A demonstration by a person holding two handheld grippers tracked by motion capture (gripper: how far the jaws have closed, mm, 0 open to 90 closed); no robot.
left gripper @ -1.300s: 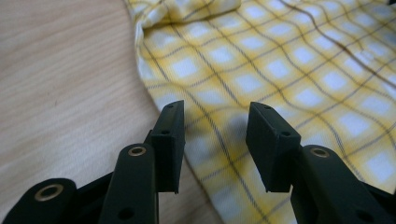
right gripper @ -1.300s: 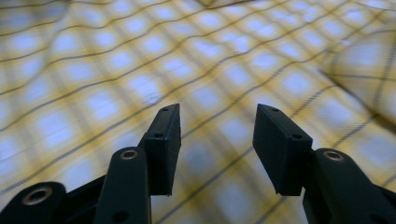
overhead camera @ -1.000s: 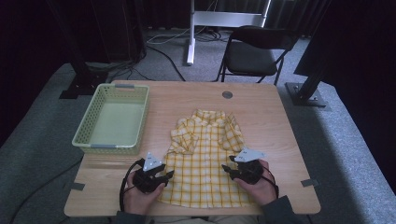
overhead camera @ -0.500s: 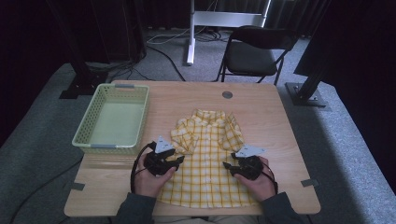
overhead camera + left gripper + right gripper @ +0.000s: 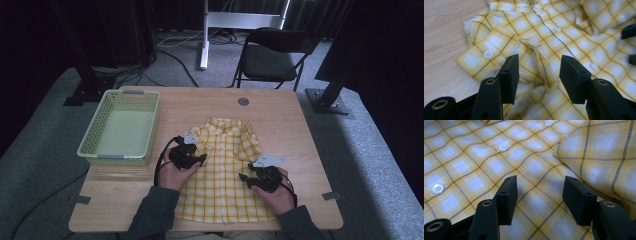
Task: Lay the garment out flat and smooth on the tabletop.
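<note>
Left gripper (image 5: 192,156) hangs over the shirt's (image 5: 222,177) folded-in left sleeve (image 5: 491,56), jaws parted and just lately widening, a soft ridge of cloth lying between the pads but not pinched. Right gripper (image 5: 250,176) sits low over the opposite side of the shirt, beside the folded-in right sleeve (image 5: 604,152), its jaws also apart and lately widening, with flat plaid under them and nothing gripped.

The yellow checked shirt lies buttoned and face up on the near half of the table (image 5: 200,102), collar (image 5: 227,124) pointing away from the person, hem at the near edge, both short sleeves turned in over the front. A green basket (image 5: 90,137) stands just to its left, apart from the cloth.

The garment looks light, limp and a little slippery: it should slide on the wood and sag wherever it is not held. A pinch through a doubled layer, at a sleeve fold, the shoulder seam or the hem corner, seems the surest hold; a single layer near the buttons would likely pull the placket out of line
</note>
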